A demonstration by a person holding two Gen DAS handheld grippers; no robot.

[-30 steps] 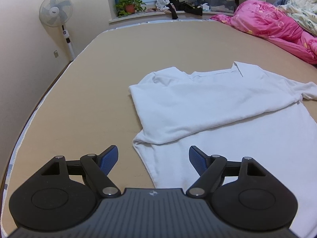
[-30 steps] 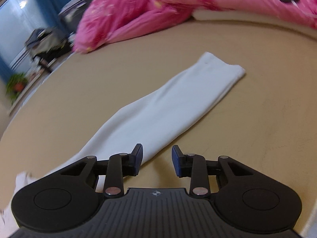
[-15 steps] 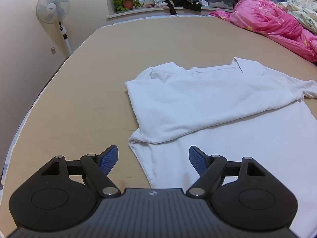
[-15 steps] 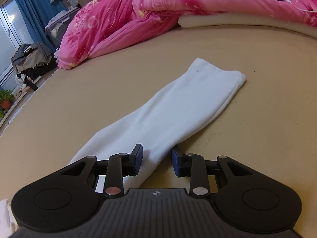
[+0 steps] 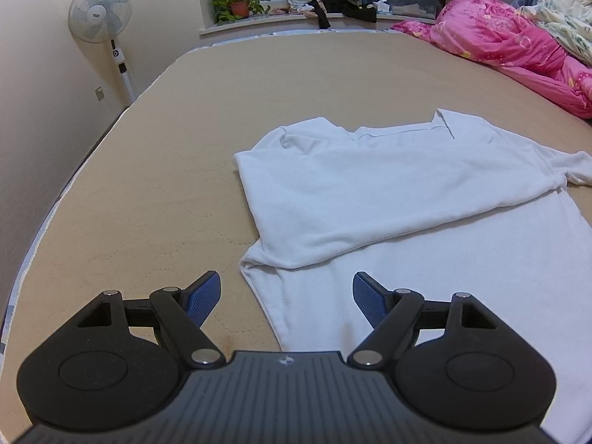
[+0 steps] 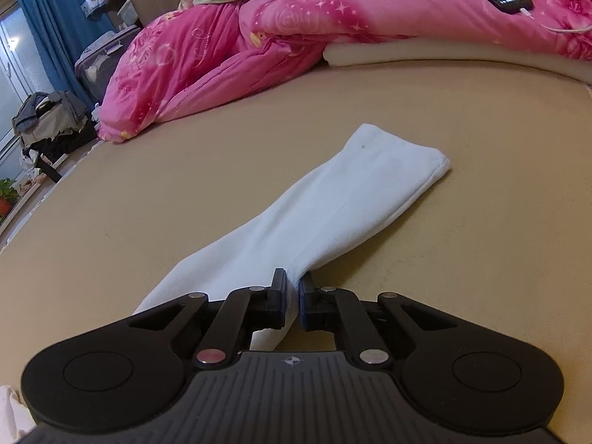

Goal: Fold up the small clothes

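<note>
A bed with a tan quilted cover carries everything. A white long-sleeved shirt lies flat on it, one sleeve folded across the body, the other sleeve stretched out straight over the cover. A pink floral quilt is heaped along the far side, with a cream foam pad under its edge.
</note>
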